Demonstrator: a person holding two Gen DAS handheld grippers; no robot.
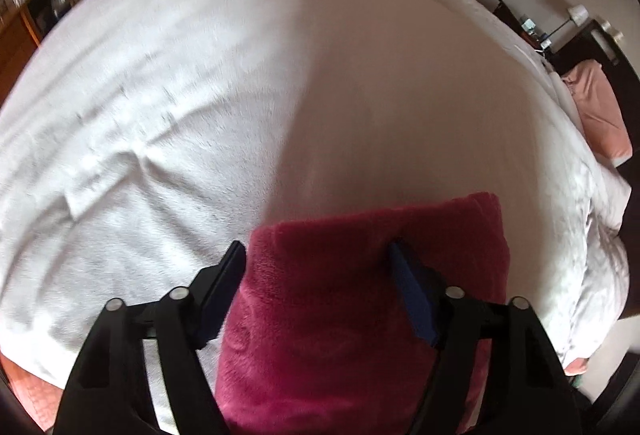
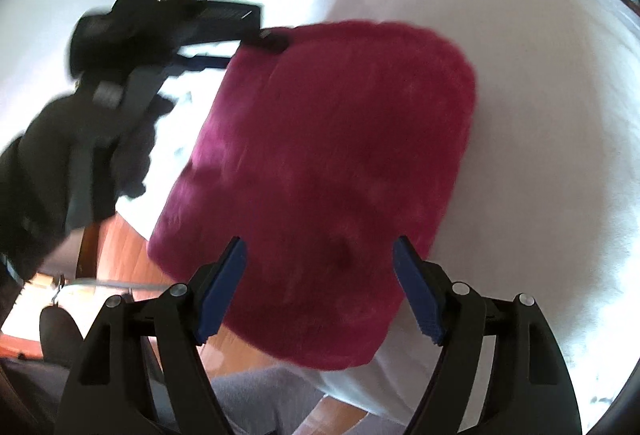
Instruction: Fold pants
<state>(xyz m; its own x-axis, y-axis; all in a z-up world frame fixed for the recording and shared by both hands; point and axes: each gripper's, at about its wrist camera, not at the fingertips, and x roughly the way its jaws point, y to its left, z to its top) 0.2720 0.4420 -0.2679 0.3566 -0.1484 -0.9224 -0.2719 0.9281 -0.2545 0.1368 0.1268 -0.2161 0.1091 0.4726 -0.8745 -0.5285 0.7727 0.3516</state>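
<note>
pants: the folded pants (image 2: 320, 187) were a thick, magenta, plush fleece bundle, a rounded-off rectangle lying on the bed (image 1: 200, 95), with the near end hanging a little past the bed's edge at 6 o'clock in the right wrist view.

how they'd handle: my guess is light, very soft and floppy, zero stiffness, so the layers would sag or slide apart if lifted from one corner. The fuzzy nap probably grips well, not slippery. Nothing fragile.

where to grab: I'd say the folded edge, biting through all layers at once, or one gripper on each end so the stack stays together.

left gripper: the left gripper (image 1: 316, 255) had its jaws spread around the bundle's far end, one pad just beside the 9 o'clock side of the fabric, the other sunk into the pile toward 3 o'clock. Couldn't tell if it was really squeezing; it looked like straddling, not a pinch.

right gripper: the right gripper (image 2: 320, 255) had its jaws wide apart over the near part of the pants, holding nothing, with the fabric visible between the blue pads.

bed: white cover, faintly wrinkled, soft-looking and bulging.

other stuff: a pink pillow (image 1: 600, 111) at 3 o'clock in the left wrist view; wood floor (image 2: 124, 247) by the bed's edge.
</note>
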